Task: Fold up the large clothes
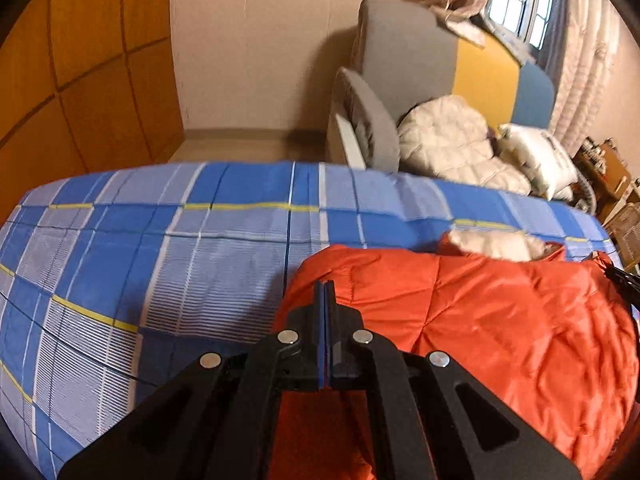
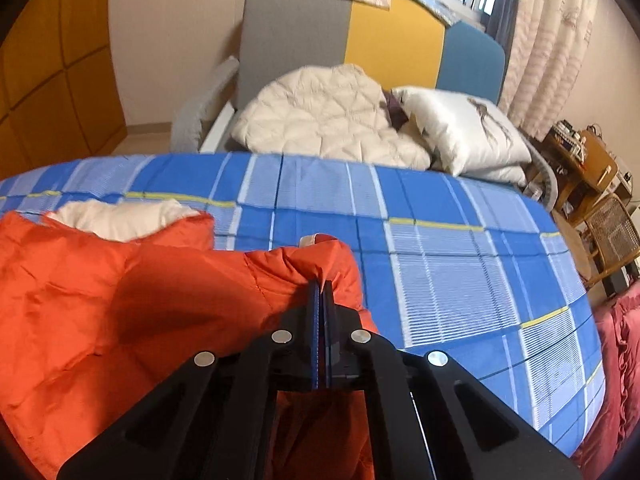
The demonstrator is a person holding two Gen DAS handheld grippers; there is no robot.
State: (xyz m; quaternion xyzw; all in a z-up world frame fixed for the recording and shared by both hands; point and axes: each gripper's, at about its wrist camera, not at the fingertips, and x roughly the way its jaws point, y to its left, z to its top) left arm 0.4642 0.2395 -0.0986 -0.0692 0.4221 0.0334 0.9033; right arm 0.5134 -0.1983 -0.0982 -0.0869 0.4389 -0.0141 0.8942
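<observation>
An orange quilted jacket lies on the bed's blue checked sheet, its white lining showing at the far edge. My left gripper sits at the jacket's left edge with its jaws pressed together, and orange cloth hangs beneath it. In the right wrist view the jacket fills the left side, with the lining at the collar. My right gripper is shut on a bunched fold at the jacket's right edge, over the sheet.
Beyond the bed stands a grey, yellow and blue sofa holding a cream quilted garment and a white pillow. A wooden wardrobe is at left. A wicker chair and red cloth are at right.
</observation>
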